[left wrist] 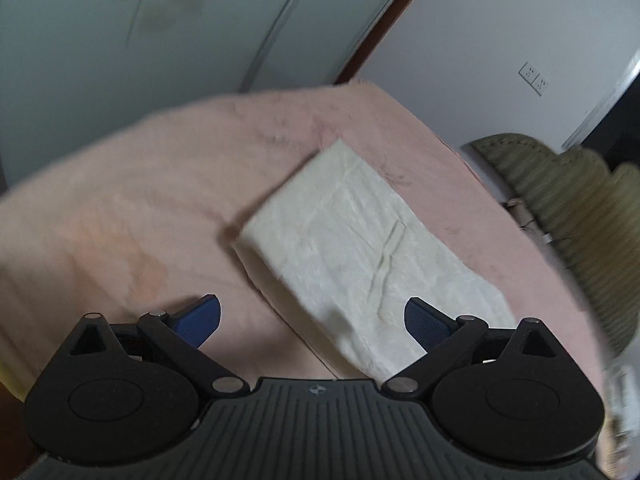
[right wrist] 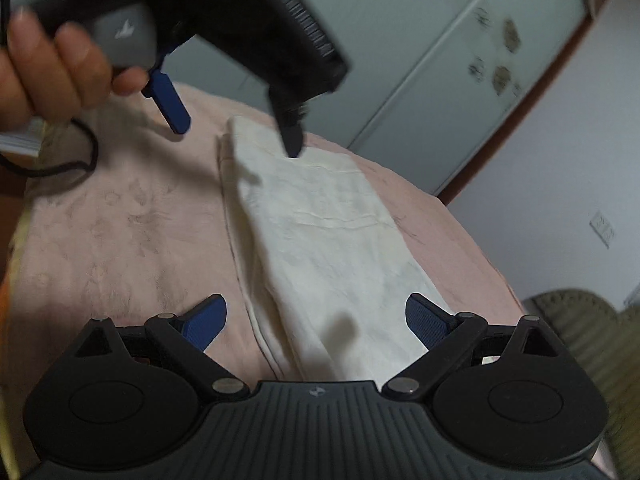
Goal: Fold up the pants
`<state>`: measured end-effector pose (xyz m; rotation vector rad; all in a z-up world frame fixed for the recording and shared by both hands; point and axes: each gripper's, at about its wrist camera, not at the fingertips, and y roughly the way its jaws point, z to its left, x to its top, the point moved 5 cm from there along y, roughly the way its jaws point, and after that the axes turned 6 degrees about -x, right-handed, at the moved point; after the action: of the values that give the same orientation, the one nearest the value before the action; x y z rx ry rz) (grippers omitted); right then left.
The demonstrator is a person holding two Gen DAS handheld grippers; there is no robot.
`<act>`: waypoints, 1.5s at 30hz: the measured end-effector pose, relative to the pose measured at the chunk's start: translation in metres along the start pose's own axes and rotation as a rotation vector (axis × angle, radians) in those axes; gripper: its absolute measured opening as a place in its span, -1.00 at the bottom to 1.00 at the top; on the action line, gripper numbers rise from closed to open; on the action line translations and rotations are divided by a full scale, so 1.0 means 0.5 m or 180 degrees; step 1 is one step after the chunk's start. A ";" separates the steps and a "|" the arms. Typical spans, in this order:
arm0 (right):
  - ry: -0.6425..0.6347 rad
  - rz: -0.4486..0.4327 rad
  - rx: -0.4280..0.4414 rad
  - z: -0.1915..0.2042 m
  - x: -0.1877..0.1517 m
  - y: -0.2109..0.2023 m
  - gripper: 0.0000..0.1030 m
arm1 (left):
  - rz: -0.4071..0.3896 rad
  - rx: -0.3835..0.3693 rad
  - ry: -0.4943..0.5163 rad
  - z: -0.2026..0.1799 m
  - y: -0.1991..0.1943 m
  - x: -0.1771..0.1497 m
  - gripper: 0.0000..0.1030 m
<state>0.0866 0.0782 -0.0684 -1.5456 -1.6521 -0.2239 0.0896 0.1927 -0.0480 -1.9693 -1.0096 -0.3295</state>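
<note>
Folded pants (left wrist: 360, 248) lie flat on a pink blanket (left wrist: 140, 200).

Both grippers — left (left wrist: 312, 320) and right (right wrist: 316, 320) — hover over the pants, fingers spread wide, grasping nothing.

Both grippers, left gripper (left wrist: 312, 318) and right gripper (right wrist: 316, 318), are black ribbed plastic with blue textured fingertips (right wrist: 206, 322), silver pivot screws, tiny centre logo.

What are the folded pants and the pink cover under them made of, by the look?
Pants: cream woven cloth, matte, likely cotton or linen; fine crinkles and sharp creases. Pink cover: soft, slightly fuzzy fabric with a faint tone-on-tone pattern, possibly a blanket or brushed sheet.
</note>
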 end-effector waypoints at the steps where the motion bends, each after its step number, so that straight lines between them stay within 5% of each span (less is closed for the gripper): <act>1: -0.0059 -0.0017 -0.0058 0.007 0.005 0.012 0.94 | 0.0047 -0.0044 -0.0080 0.007 0.004 -0.002 0.91; 8: -0.0043 -0.0108 -0.0444 0.003 0.047 0.079 1.00 | 0.0283 -0.0568 -0.0565 0.021 0.044 -0.013 0.94; 13: 0.0466 -0.0236 -0.0535 -0.064 0.064 0.075 1.00 | 0.0261 -0.0955 -0.0953 0.028 0.095 -0.002 0.98; 16: 0.0839 -0.0144 -0.0082 -0.110 0.060 0.071 1.00 | 0.0129 -0.1001 -0.1002 0.027 0.117 0.020 0.98; 19: 0.1304 -0.0186 0.0822 -0.150 0.060 0.056 1.00 | 0.0087 -0.0915 -0.1049 0.026 0.144 0.037 0.95; 21: 0.1526 -0.0191 0.0878 -0.182 0.057 0.063 1.00 | 0.0035 -0.0899 -0.1031 0.022 0.151 0.048 0.94; 26: 0.1507 0.0357 0.0607 -0.207 0.007 0.164 1.00 | 0.0027 -0.0703 -0.0729 -0.002 0.158 0.053 0.75; 28: 0.1281 0.0630 0.0738 -0.185 -0.013 0.207 1.00 | 0.0047 -0.0420 -0.0652 -0.001 0.163 0.050 0.29; 30: 0.1162 0.0501 0.0830 -0.179 -0.011 0.216 1.00 | 0.0033 -0.0182 -0.0520 0.002 0.164 0.047 -0.57; 32: 0.1155 0.0384 0.0940 -0.196 -0.009 0.219 1.00 | -0.0028 -0.0115 -0.0383 0.001 0.159 0.046 -0.74; 40: 0.1285 -0.0258 0.1361 -0.223 0.018 0.177 1.00 | -0.0598 -0.0233 0.0985 -0.177 0.051 0.022 -0.77; 45: 0.1318 -0.0657 0.1257 -0.280 -0.008 0.119 1.00 | -0.0644 -0.0458 0.1754 -0.310 0.002 -0.046 -0.76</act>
<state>0.2014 -0.0006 -0.0066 -0.9589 -1.4180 -0.2855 0.0978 0.0564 0.0287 -1.7504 -0.8339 -1.0190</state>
